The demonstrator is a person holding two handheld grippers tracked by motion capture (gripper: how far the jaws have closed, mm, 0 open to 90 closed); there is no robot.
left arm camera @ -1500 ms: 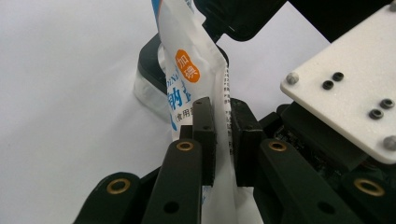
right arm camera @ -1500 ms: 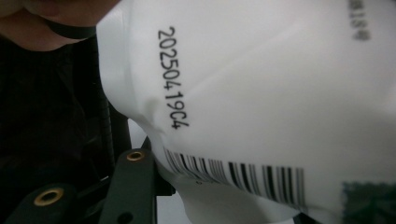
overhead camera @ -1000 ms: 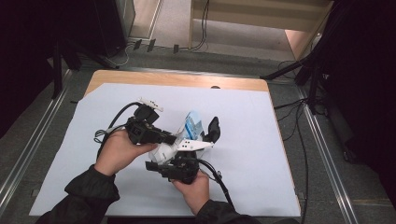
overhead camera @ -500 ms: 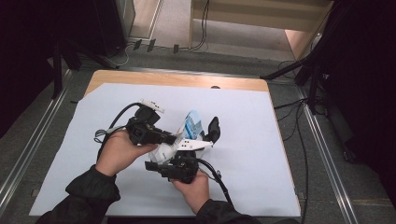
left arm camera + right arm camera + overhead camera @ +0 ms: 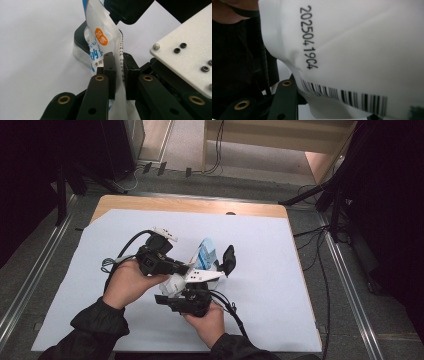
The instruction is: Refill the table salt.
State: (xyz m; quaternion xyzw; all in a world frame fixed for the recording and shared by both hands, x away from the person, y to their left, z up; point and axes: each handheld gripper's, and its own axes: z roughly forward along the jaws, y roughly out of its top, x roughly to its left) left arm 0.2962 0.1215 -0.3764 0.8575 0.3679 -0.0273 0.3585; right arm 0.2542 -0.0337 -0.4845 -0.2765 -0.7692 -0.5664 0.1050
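The white and blue salt pouch (image 5: 204, 256) is held up off the worktop (image 5: 280, 270) near its middle, a little toward the person's edge, standing between the two hands. In the left gripper view the left hand-held gripper (image 5: 119, 75) has its two black pads pressed together on a flat fold of the pouch (image 5: 105, 47), and its jaws have just been closing onto that fold. The right hand-held gripper (image 5: 192, 301) sits below and on the person's side of the pouch; its own view shows the barcode face of the pouch (image 5: 352, 50) lying across one black jaw, but whether the pads press on it I cannot tell.

The step in hand looks like getting a firm two-point hold on the pouch, perhaps to tear it open or pour from it. To do that well, the left pinch should stay on the sealed flat film rather than on the filled part, so the contents do not shift the grip. The right hand-held gripper should take its bite close beside the left one, on the same edge, and any pull should go sideways and slowly so the pouch does not slip or spill over the white sheet (image 5: 100, 310)
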